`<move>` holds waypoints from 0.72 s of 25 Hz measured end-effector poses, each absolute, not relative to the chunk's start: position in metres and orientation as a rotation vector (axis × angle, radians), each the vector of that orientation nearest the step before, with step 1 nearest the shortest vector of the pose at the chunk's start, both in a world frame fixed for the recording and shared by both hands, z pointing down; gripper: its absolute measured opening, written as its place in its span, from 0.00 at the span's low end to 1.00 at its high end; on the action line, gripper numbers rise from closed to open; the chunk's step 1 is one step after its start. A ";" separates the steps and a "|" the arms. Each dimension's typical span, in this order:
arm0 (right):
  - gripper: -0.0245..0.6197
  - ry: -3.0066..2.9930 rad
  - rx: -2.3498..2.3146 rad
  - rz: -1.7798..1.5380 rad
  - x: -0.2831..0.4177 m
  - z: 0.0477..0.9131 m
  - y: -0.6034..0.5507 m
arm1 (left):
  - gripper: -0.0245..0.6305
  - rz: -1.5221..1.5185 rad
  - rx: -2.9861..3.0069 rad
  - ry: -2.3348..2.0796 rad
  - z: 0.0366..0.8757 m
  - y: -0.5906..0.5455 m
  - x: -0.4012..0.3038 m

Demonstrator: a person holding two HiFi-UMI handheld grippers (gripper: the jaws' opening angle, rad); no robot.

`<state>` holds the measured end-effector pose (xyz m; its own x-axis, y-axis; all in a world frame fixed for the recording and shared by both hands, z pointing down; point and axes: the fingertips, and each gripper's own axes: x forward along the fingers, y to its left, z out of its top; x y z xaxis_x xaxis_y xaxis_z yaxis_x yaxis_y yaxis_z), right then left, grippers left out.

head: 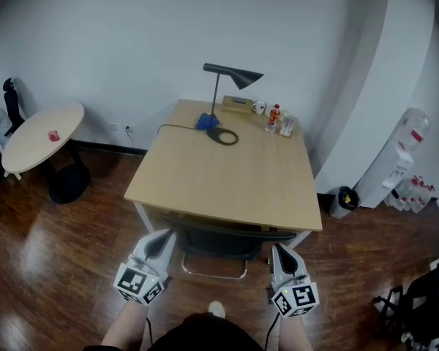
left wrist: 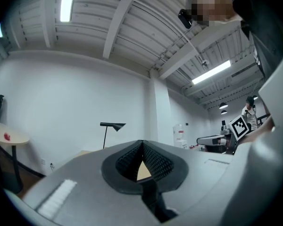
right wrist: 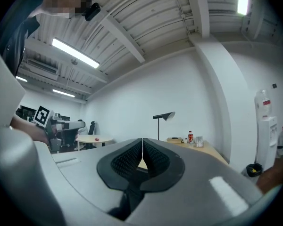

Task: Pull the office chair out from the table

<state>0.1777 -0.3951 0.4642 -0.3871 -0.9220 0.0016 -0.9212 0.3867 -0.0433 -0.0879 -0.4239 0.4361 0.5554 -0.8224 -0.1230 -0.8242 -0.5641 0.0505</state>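
Observation:
The office chair (head: 219, 241) is tucked under the near edge of the wooden table (head: 227, 185); only its dark back and chrome frame show. My left gripper (head: 165, 235) is shut and empty, its tips just by the left end of the chair back. My right gripper (head: 277, 250) is also shut and empty, level with the right end. Whether either one touches the chair I cannot tell. In the left gripper view the shut gripper (left wrist: 142, 149) points over the tabletop. In the right gripper view the gripper (right wrist: 142, 147) is pressed shut too, facing the table (right wrist: 212, 150).
A black desk lamp (head: 233, 75), a cup (head: 259, 107) and a bottle (head: 274, 115) stand at the table's far edge. A round table (head: 42, 134) is at left. A water dispenser (head: 406, 152) and a bin (head: 344, 202) stand at right, against the wall.

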 end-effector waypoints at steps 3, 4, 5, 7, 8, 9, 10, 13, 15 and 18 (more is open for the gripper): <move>0.07 2.608 -1.701 -0.037 0.177 0.461 -0.414 | 0.04 0.187 -2.744 1.453 0.433 -0.440 -0.085; 0.07 2.615 -1.695 -0.030 0.177 0.460 -0.420 | 0.04 0.179 -2.741 1.454 0.433 -0.445 -0.084; 0.07 2.620 -1.689 -0.024 0.177 0.460 -0.425 | 0.04 0.172 -2.740 1.457 0.434 -0.449 -0.084; 0.08 2.628 -1.685 -0.020 0.179 0.460 -0.433 | 0.04 0.154 -2.741 1.461 0.436 -0.458 -0.082; 0.08 2.634 -1.686 -0.017 0.181 0.461 -0.437 | 0.04 0.138 -2.743 1.456 0.439 -0.462 -0.080; 0.08 2.643 -1.690 -0.010 0.183 0.461 -0.440 | 0.04 0.113 -2.742 1.444 0.442 -0.466 -0.077; 0.09 2.656 -1.695 0.003 0.184 0.462 -0.444 | 0.04 0.079 -2.739 1.425 0.446 -0.470 -0.073; 0.10 2.703 -1.692 0.046 0.186 0.463 -0.455 | 0.04 -0.035 -2.727 1.346 0.455 -0.481 -0.058; 0.11 2.780 -1.664 0.088 0.180 0.468 -0.459 | 0.04 -0.140 -2.735 1.250 0.461 -0.483 -0.043; 0.20 2.983 -1.566 0.192 0.160 0.483 -0.463 | 0.04 -0.408 -2.725 1.028 0.485 -0.481 -0.021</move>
